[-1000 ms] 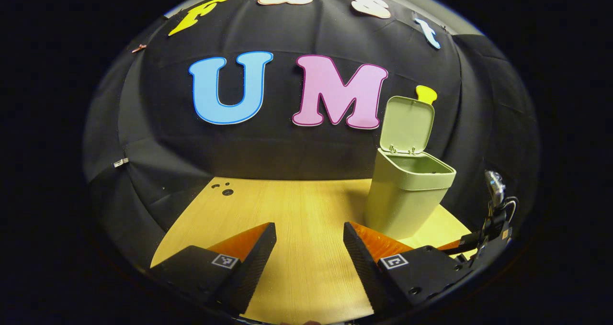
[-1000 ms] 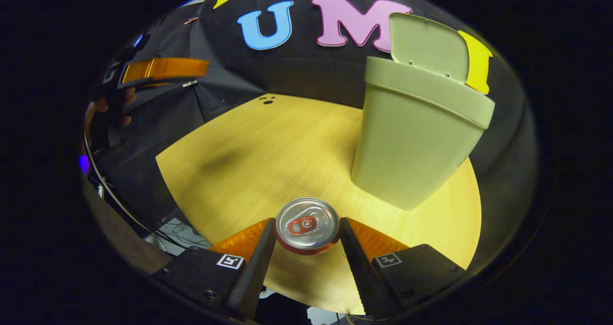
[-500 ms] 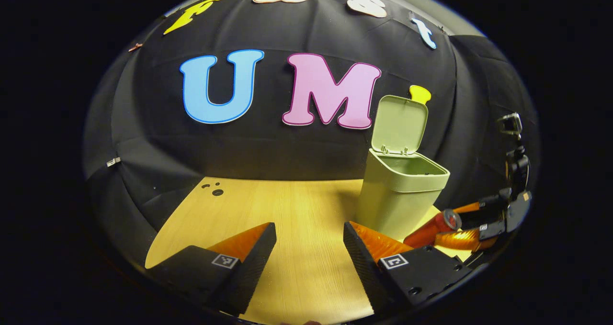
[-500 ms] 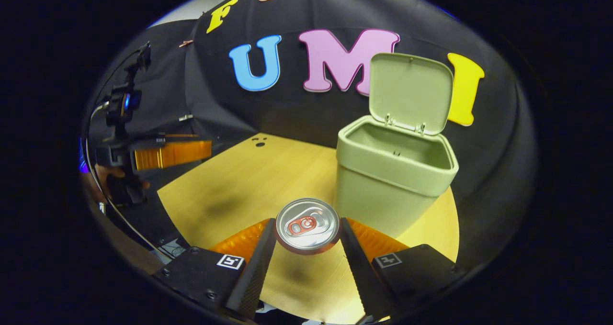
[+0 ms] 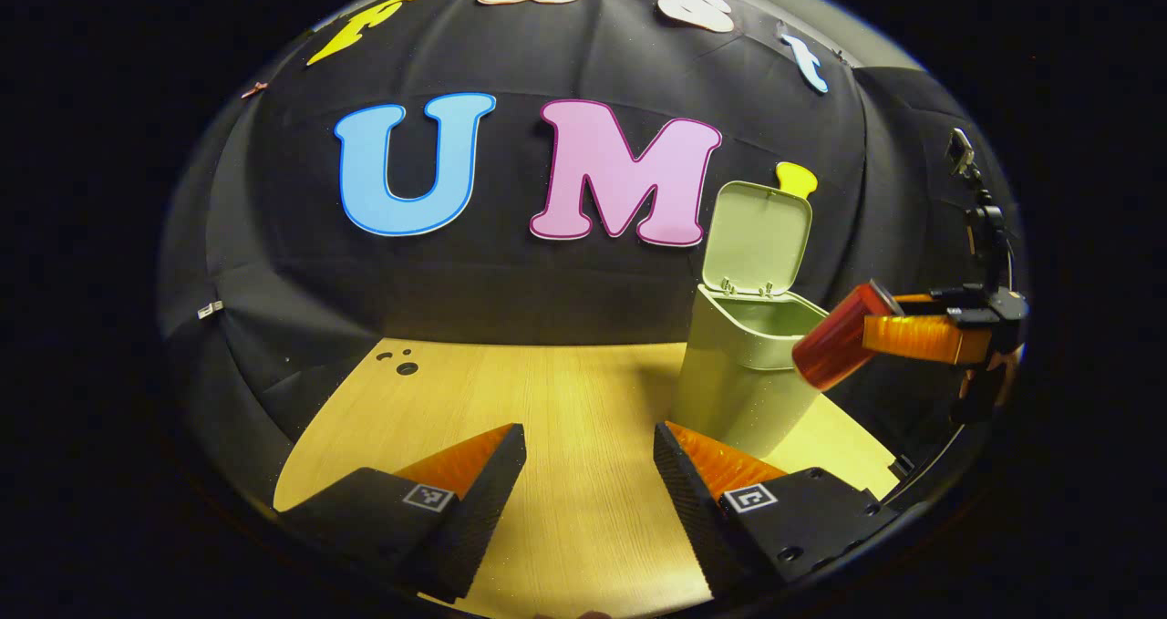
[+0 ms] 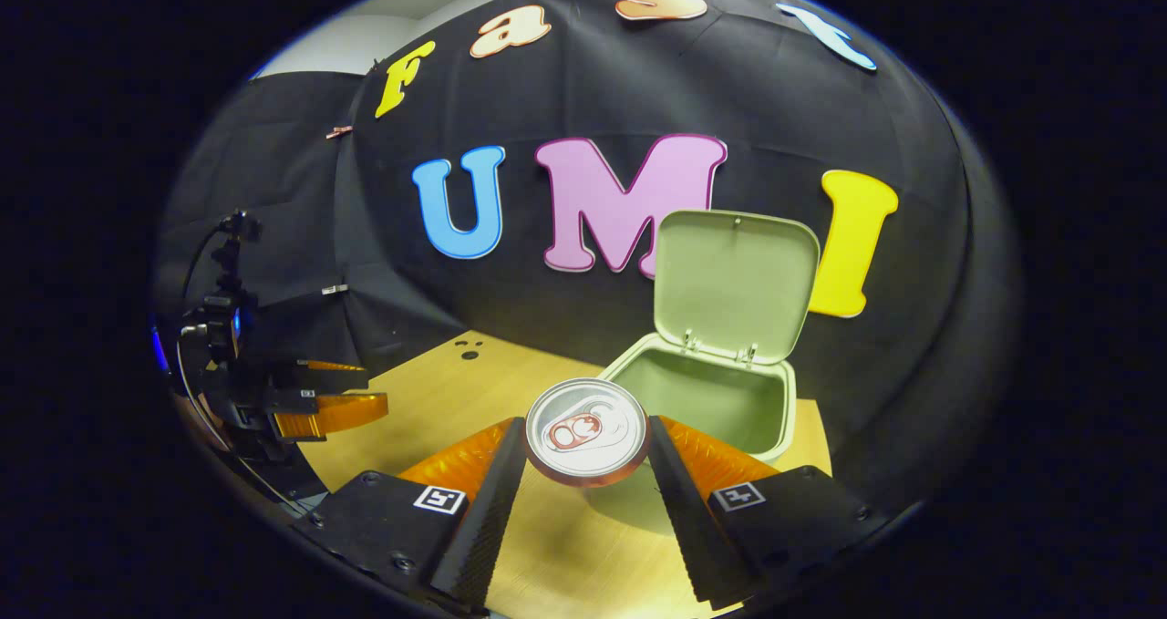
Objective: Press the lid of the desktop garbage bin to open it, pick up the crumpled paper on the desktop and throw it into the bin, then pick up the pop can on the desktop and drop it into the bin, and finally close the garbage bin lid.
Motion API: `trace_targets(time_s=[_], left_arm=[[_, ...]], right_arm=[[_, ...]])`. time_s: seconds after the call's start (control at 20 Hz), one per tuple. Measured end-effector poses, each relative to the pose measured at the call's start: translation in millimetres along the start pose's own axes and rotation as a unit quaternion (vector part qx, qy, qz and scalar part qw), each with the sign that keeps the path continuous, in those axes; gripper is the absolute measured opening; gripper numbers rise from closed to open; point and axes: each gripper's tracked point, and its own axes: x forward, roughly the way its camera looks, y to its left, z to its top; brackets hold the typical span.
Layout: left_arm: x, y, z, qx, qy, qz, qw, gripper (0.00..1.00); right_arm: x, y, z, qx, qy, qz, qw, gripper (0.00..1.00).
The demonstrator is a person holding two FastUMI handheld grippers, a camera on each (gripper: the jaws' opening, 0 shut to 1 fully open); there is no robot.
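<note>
The pale green bin (image 5: 743, 386) stands on the wooden table with its lid (image 5: 757, 239) swung up and back. In the right gripper view the bin's open mouth (image 6: 711, 400) lies just beyond and below my right gripper (image 6: 586, 437), which is shut on the red pop can (image 6: 585, 429), silver top facing the camera. The left gripper view shows that can (image 5: 834, 336) held in the air beside the bin's rim, tilted, with the right gripper (image 5: 921, 338) behind it. My left gripper (image 5: 590, 473) hangs open over the table with nothing between its fingers.
The wooden table (image 5: 565, 400) stretches left of the bin, with small dark holes (image 5: 401, 364) near its far left corner. Black cloth walls close in the back and sides. In the right gripper view the left gripper (image 6: 319, 409) and its cabled mount sit at the far left.
My right gripper has lifted the can from table height up to the bin's rim, so the bin's mouth now shows from above. The left gripper has barely moved.
</note>
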Motion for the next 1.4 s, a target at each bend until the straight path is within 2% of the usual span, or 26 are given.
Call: trace_targets(time_s=[0.15,0.3,0.35,0.4,0.55,0.8,1.0,1.4], left_arm=[[2,-4,8,-0.012,-0.009,-0.007,1.0,0.92],[3,-1,22,0.01,-0.031,0.006,0.999,0.93],[3,-1,27,0.018,-0.041,0.007,0.999,0.93],[3,-3,30,0.023,-0.047,0.007,0.999,0.92],[8,-10,34,0.016,-0.051,-0.004,0.999,0.92],[18,-12,28,-0.004,-0.039,-0.002,0.999,0.92],[24,-8,25,-0.011,-0.035,0.008,0.999,0.92],[31,-7,22,-0.018,-0.03,0.01,0.999,0.92]], right_arm=[[5,-21,21,-0.006,-0.024,-0.02,0.999,0.82],[10,-42,33,-0.009,-0.04,-0.041,0.998,0.83],[11,-48,35,-0.008,-0.042,-0.047,0.998,0.87],[13,-54,36,-0.009,-0.043,-0.052,0.998,0.82],[19,-76,35,-0.007,-0.042,-0.073,0.996,0.83],[34,-111,14,-0.004,-0.004,-0.101,0.995,0.82],[47,-126,-5,0.005,0.031,-0.109,0.994,0.82],[62,-130,-45,0.01,0.112,-0.103,0.988,0.83]])
